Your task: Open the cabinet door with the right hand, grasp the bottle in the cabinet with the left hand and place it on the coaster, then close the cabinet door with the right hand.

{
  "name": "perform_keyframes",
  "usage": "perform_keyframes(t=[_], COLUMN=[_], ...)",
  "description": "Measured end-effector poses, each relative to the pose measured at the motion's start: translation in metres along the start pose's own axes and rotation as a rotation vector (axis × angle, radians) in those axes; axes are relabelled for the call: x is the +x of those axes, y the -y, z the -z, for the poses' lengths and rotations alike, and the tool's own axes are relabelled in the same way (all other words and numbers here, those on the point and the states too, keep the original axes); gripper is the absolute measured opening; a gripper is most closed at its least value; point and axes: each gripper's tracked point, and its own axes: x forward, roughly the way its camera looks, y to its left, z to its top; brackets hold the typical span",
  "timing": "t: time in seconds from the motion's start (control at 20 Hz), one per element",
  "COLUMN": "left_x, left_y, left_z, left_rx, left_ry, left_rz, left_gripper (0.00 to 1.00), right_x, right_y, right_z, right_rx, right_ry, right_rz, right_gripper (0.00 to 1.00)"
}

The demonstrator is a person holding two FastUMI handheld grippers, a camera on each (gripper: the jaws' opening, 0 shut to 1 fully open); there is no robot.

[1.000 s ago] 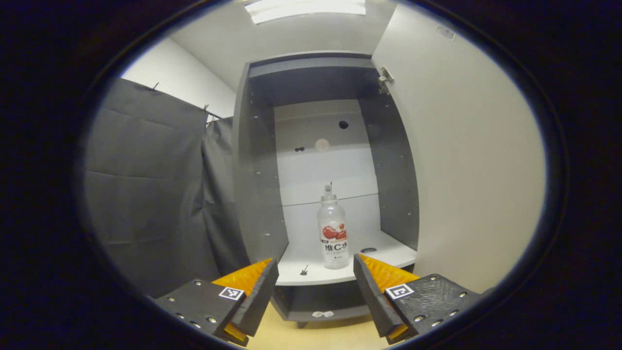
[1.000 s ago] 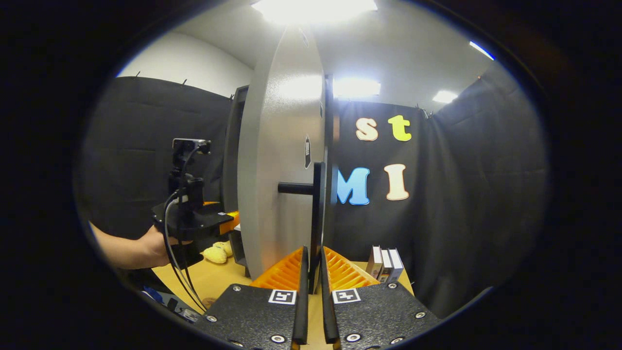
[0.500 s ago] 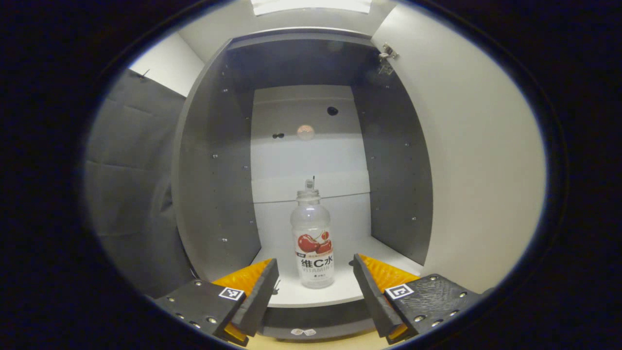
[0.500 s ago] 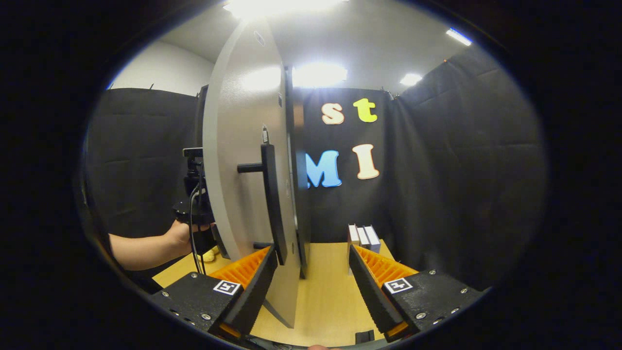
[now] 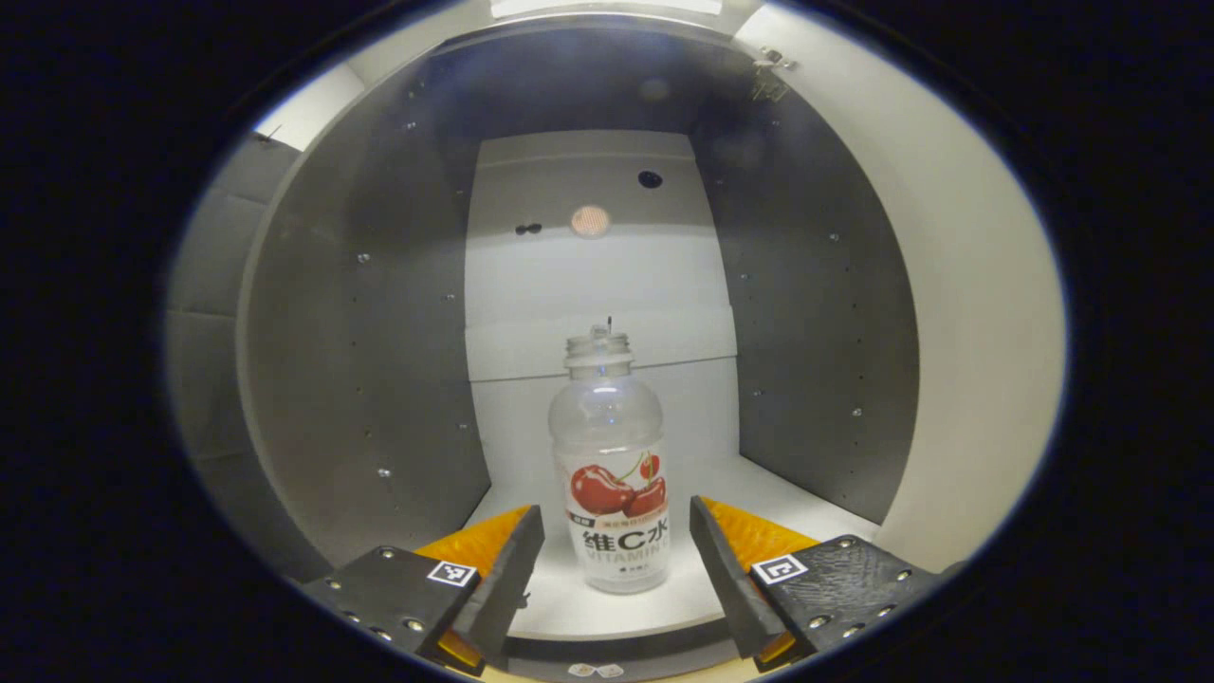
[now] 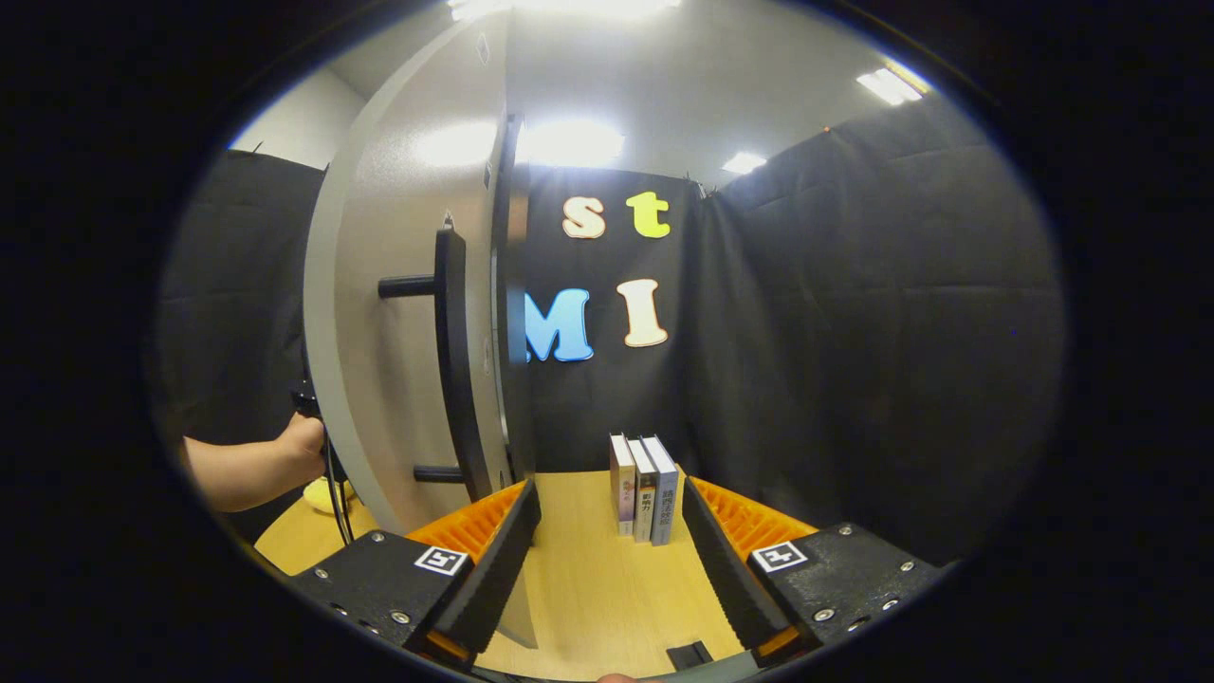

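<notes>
Recording booth, black cloth walls (image 6: 854, 313), cabinet (image 5: 379, 332)

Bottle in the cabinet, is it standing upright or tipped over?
Upright: the bottle stands on its base on the cabinet shelf, neck pointing straight up.

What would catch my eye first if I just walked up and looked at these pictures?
Likely the clear bottle with cherries on its label, standing upright inside the open cabinet, right between the left gripper's spread fingers. In the right gripper view, the pale cabinet door with its dark bar handle swings wide at left.
</notes>
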Motion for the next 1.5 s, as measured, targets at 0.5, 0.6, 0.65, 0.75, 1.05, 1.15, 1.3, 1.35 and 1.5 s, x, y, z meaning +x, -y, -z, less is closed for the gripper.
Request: perform_keyframes(t=[0.5,0.6,0.65,0.75,1.05,1.15,1.3,1.35,1.5], left_x=[0.031,0.031,0.033,0.035,0.029,0.021,-0.006,-0.015,-0.046], left_y=[0.017,0.03,0.03,0.028,0.024,0.018,0.013,0.012,0.008], left_z=[-0.01,-0.008,-0.006,-0.005,-0.009,-0.014,-0.038,-0.046,-0.065], left_rx=[0.04,0.02,0.016,0.007,-0.027,-0.036,-0.01,-0.001,0.005], left_ry=[0.066,0.057,0.052,0.056,0.052,0.059,0.106,0.118,0.143], left_rz=[0.076,0.145,0.147,0.139,0.154,0.141,0.121,0.111,0.072], left_gripper=[0.89,0.89,0.88,0.83,0.71,0.71,0.69,0.71,0.65], right_x=[0.008,0.009,0.009,0.012,0.014,0.015,0.014,0.014,0.012], right_y=[0.008,0.011,0.012,0.012,0.012,0.011,0.007,0.008,0.008], right_z=[0.014,0.014,0.014,0.014,0.015,0.014,0.012,0.014,0.015], right_rx=[-0.003,-0.016,-0.016,-0.004,-0.003,-0.017,-0.037,-0.044,-0.042], right_ry=[-0.05,-0.052,-0.051,-0.05,-0.048,-0.044,-0.03,-0.032,-0.019], right_rz=[0.111,0.125,0.132,0.14,0.133,0.113,0.045,0.024,-0.057], right_gripper=[0.93,0.93,0.93,0.93,0.93,0.93,0.93,0.93,0.93])
